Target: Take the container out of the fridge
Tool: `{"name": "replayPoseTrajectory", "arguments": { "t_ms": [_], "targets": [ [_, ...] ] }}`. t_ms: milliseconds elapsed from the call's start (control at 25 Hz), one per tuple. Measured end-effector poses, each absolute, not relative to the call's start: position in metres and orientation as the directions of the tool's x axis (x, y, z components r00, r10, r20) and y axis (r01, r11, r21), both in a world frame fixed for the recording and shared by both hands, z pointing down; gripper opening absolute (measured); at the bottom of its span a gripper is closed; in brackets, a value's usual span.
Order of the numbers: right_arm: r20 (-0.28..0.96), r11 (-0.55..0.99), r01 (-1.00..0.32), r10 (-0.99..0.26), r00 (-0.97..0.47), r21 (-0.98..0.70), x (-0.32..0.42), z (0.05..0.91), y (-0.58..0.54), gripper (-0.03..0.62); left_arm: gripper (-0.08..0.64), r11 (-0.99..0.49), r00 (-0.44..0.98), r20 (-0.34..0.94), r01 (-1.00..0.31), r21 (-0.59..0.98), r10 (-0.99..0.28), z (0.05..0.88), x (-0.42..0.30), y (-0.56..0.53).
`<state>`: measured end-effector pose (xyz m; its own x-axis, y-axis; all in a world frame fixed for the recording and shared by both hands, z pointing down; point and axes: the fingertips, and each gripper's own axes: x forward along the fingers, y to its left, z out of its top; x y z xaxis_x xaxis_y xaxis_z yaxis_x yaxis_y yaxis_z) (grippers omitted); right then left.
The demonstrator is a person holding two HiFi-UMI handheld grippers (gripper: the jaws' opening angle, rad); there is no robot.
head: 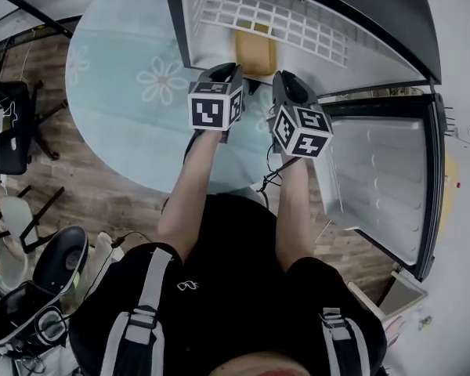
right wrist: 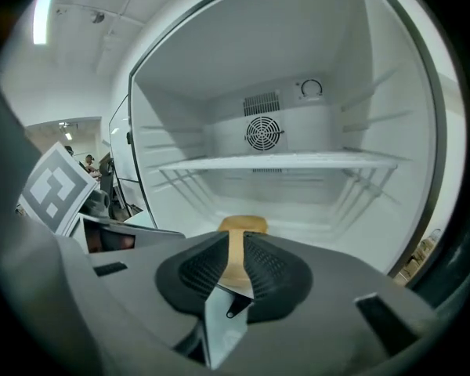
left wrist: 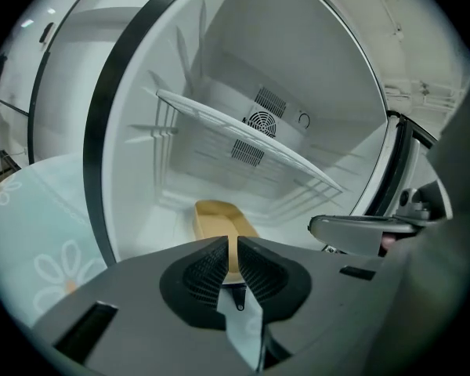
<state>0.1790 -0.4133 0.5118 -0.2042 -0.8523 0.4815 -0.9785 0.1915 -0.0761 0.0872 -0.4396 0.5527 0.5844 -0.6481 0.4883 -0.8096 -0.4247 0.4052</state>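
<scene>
1. Left gripper [left wrist: 229,247]: jaws a crack apart, nothing between them, aimed at 12 o'clock into the fridge [head: 188,18].
2. Container [head: 255,49]: tan, on the fridge floor under the wire shelf [head: 274,18], untouched. We judge the door step done. Reach, grab and pull-out are left.
3. Right gripper [right wrist: 236,247]: jaws likewise slightly parted, empty.
4. Door [head: 376,186] open at 3 o'clock. Count: two grippers, one container, one shelf, one door.

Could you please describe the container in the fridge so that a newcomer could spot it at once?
Look into the open fridge and find its wire shelf. Below that, on the fridge's floor, lies the container, a shallow open tray. It is tan, the only coloured thing against the white walls.
</scene>
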Motion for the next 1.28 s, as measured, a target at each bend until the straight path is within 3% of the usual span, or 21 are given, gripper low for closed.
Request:
{"name": "replayPoseTrajectory", "arguments": {
  "t_ms": [120, 200, 1040, 1280],
  "targets": [
    [0.505, 0.175, -0.981, -0.841, -0.192, -0.082, 0.187, 0.527, -0.425, 0.094, 0.053, -0.416, 0.584, 0.495, -0.809, 0.415, -0.643, 0.563, 0.091, -0.449],
    [0.519, 0.159, -0.984, -0.835, -0.180, -0.084, 0.192, 0.534, -0.431, 0.094, 0.120, -0.409, 0.590, 0.500, -0.805, 0.431, -0.634, 0.568, 0.092, -0.451],
    [0.654, 0.093, -0.985, -0.739, -0.165, -0.143, 0.202, 0.620, -0.456, 0.095, 0.119, -0.349, 0.577, 0.570, -0.814, 0.465, -0.585, 0.625, 0.107, -0.461],
    [0.654, 0.083, -0.982, -0.736, -0.177, -0.172, 0.202, 0.619, -0.444, 0.069, 0.069, -0.360, 0.594, 0.553, -0.801, 0.479, -0.585, 0.619, 0.109, -0.456]
  ]
}}
